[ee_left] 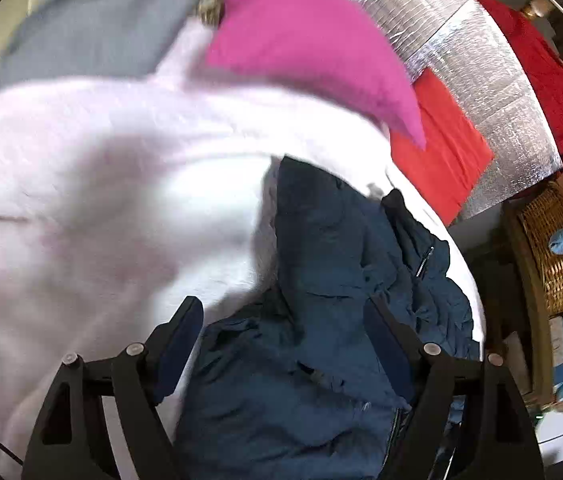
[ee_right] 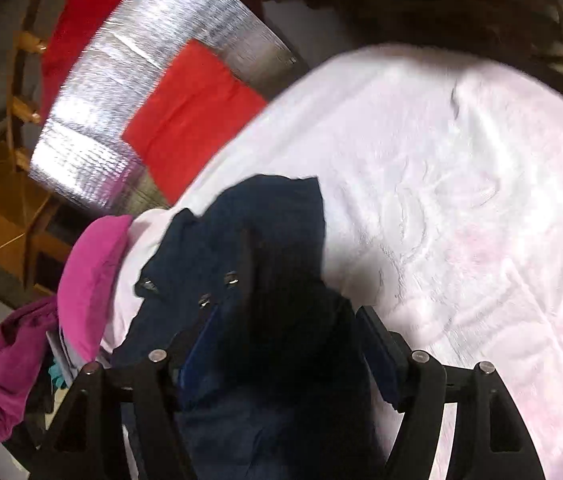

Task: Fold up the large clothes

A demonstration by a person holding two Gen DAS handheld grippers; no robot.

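A: From the left wrist cam, the dark navy quilted jacket [ee_left: 321,320] lies crumpled on the pale pink fluffy blanket [ee_left: 81,200], right ahead of and between the left gripper [ee_left: 285,332] jaws. Jaws stand apart, nothing pinched; the fabric sits under them, not pressed by either pad.

B: Same garment from the right wrist cam, but darker, w/ metal snap studs showing near the left-hand jaw. Right gripper [ee_right: 281,340] jaws also spread, jacket [ee_right: 241,240] bunched between and below them. Can't see the pads squeezing it.

A: Left cam gives the zips, one short pocket zip beyond the right-hand jaw, one longer by that jaw's base. Right cam doesn't show those.

B: Right cam gives the blanket's [ee_right: 461,200] embossed swirly texture, off past the right-hand jaw. Blurred smooth in the left view.

A: Beyond the jaws, left cam: a magenta plump cushion [ee_left: 301,40], grey cloth [ee_left: 101,20] to its left, a flat red folded cloth [ee_left: 441,152] on crinkly silver foil sheeting [ee_left: 481,60], and a woven wicker basket [ee_left: 553,248] far right.

B: Right cam has cushion [ee_right: 89,280] just left of the jaws, red cloth [ee_right: 189,116] and foil [ee_right: 121,80] ahead-left, plus a rumpled purple-magenta garment [ee_right: 5,368] low left.
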